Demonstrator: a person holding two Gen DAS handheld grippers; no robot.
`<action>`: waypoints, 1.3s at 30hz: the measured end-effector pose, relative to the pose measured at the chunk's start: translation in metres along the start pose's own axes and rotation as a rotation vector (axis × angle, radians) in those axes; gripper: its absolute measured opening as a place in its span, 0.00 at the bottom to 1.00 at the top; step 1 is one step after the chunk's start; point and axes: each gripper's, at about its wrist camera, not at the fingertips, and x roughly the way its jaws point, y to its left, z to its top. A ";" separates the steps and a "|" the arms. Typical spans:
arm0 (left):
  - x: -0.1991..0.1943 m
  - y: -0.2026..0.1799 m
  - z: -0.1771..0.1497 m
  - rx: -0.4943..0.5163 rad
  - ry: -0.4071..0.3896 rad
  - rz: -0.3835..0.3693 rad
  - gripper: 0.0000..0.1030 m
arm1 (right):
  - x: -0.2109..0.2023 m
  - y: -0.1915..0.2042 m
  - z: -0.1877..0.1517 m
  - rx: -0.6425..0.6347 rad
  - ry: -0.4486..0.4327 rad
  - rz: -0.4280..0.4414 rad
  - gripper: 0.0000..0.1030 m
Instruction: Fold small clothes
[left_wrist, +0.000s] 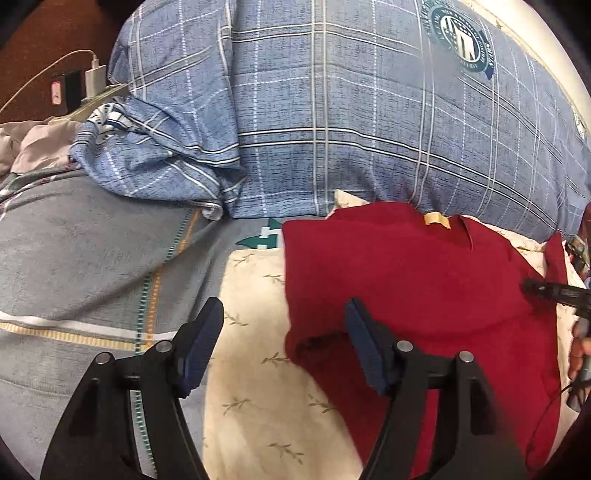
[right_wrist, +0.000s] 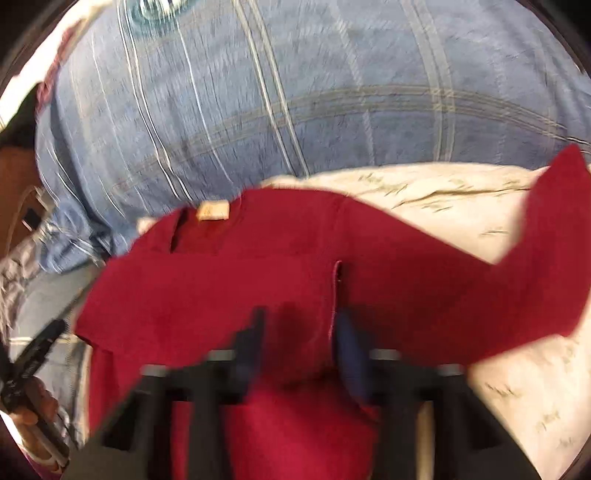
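Observation:
A dark red garment lies flat on a cream leaf-print cloth, its tan neck label at the far edge. One sleeve sticks out to the right. My left gripper hangs open over the garment's near left edge and holds nothing. The right wrist view is blurred. There my right gripper has a fold of red cloth between its fingers. From the left wrist view its tip looks pinched together on the garment's right side.
A blue plaid duvet is piled behind the garment. A grey striped blanket covers the left. A white charger and cable sit at the far left. A hand holds the left gripper.

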 end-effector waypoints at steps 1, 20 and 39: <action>0.002 -0.003 0.000 0.010 0.001 0.001 0.66 | 0.001 0.003 0.001 -0.012 -0.013 -0.032 0.07; 0.025 -0.028 -0.008 0.058 0.037 0.067 0.66 | -0.047 0.014 -0.012 -0.094 -0.128 -0.081 0.32; 0.033 -0.039 0.000 0.036 0.029 0.018 0.69 | 0.005 0.038 -0.018 -0.095 -0.050 -0.085 0.33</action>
